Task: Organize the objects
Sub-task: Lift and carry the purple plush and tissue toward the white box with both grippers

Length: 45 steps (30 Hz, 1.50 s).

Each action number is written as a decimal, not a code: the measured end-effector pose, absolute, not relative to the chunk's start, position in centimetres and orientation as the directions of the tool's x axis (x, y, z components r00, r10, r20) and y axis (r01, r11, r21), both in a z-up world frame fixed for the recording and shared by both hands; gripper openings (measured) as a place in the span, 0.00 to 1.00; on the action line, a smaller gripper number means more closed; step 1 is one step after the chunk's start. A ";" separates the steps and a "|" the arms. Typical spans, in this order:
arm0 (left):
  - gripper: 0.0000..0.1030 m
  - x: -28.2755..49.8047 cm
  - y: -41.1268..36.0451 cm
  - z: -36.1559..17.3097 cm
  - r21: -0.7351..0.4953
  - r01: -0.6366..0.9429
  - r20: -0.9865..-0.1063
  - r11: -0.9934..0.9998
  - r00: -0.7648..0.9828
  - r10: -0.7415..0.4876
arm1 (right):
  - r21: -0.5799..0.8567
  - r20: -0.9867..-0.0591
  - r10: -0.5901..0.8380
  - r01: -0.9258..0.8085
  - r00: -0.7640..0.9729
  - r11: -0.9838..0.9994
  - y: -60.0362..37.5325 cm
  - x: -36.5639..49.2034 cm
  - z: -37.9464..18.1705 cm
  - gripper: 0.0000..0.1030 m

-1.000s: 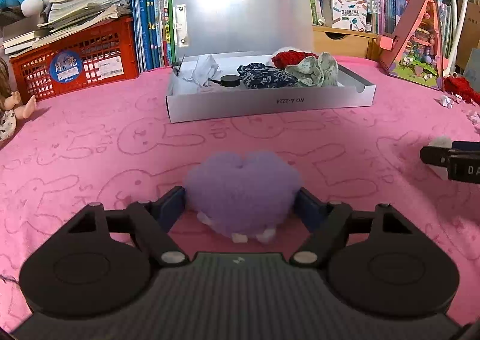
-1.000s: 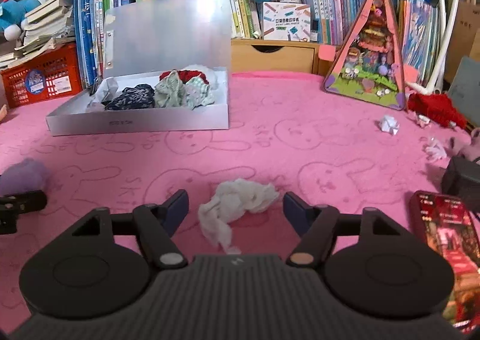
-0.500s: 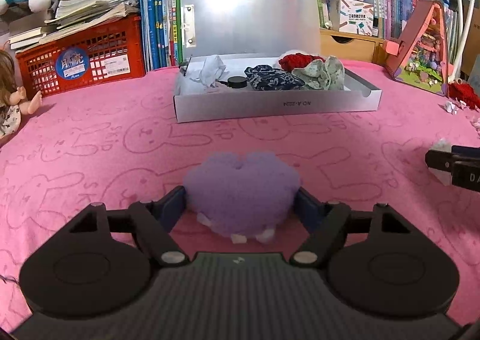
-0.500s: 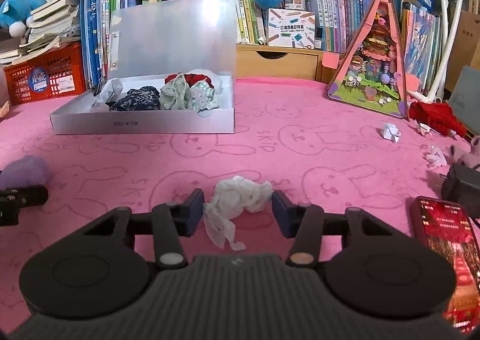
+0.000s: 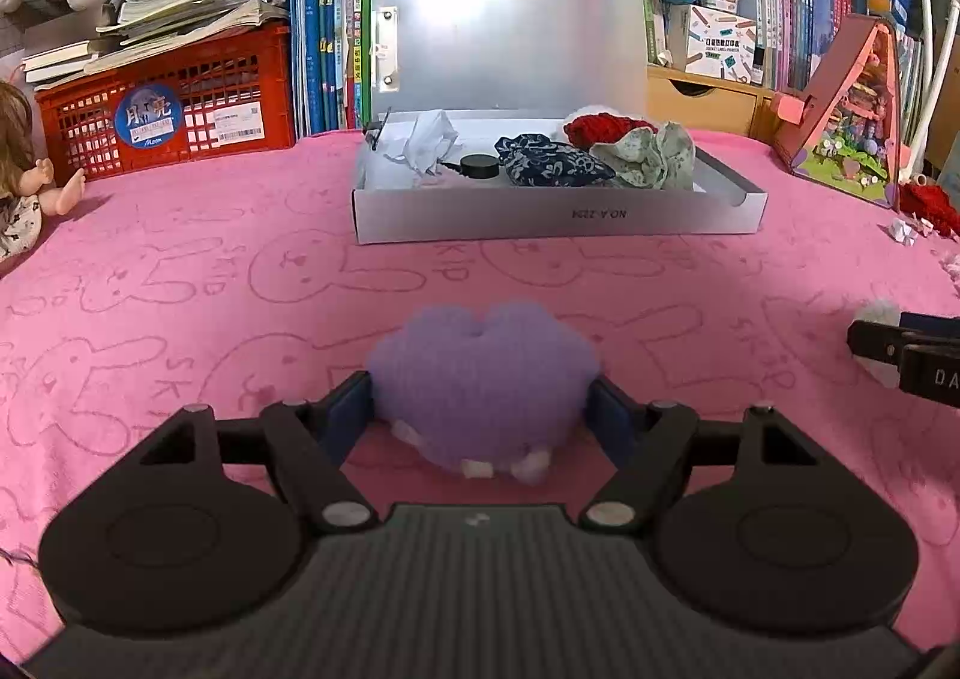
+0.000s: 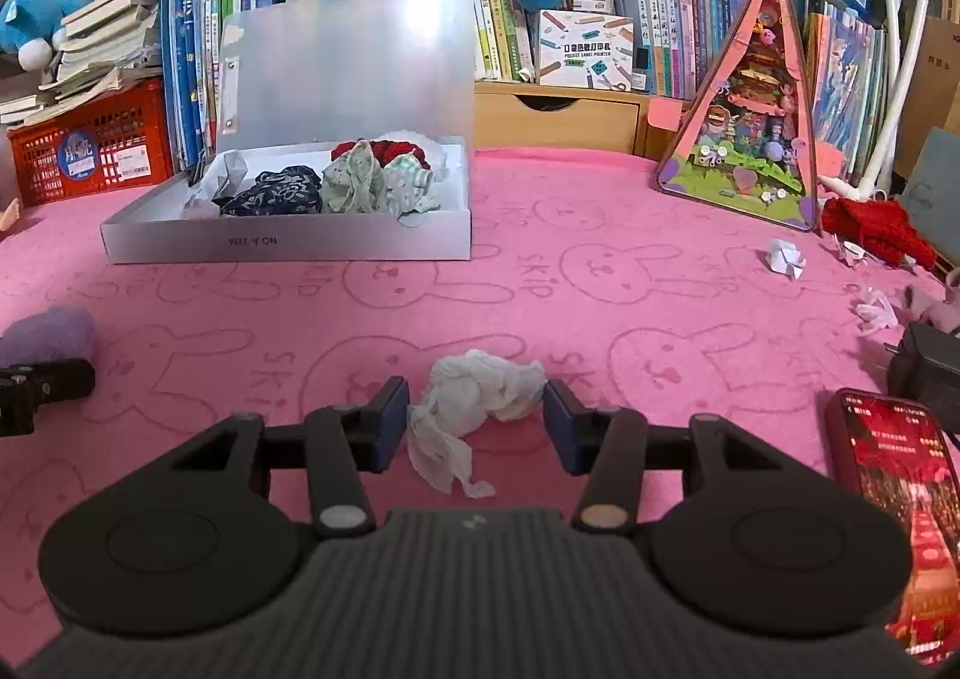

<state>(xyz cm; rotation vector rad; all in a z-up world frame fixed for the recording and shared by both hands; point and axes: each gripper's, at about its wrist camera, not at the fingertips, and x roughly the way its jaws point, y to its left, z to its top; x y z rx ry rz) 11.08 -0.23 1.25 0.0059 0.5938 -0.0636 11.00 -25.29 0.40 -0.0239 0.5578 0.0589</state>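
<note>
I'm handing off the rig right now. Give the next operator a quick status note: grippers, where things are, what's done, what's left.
Left gripper: shut on the purple plush heart, low over the pink blanket.
Right gripper: pads against the crumpled white tissue; a firm grip is not certain.
Open grey box lies ahead, already holding a tissue, a black disc, and navy, red and green fabric pieces.
Left: bring the heart and the tissue to the box. Paper scraps and red yarn lie loose at right.

The right gripper [image 6: 477,418] clamps a crumpled white tissue [image 6: 480,397] on the pink blanket [image 6: 630,319]; the open grey box [image 6: 288,244] sits at ten o'clock.
</note>
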 end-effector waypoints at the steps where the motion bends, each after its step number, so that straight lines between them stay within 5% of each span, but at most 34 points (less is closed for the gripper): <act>1: 0.76 11.1 -0.2 1.3 -0.015 0.063 -0.558 0.998 0.827 -0.060 | -0.006 -0.530 0.050 -0.062 0.846 0.998 -25.3 11.0 0.4 0.51; 29: 0.71 9.2 -0.4 1.6 -0.006 0.127 -0.479 0.992 0.870 -0.114 | -0.022 -0.532 0.040 -0.062 0.846 0.998 -25.2 11.1 0.3 0.52; 45: 0.71 9.7 0.6 2.4 -0.008 0.104 -0.506 0.995 0.858 -0.094 | -0.022 -0.491 0.106 -0.134 0.865 0.991 -23.0 10.5 2.1 0.49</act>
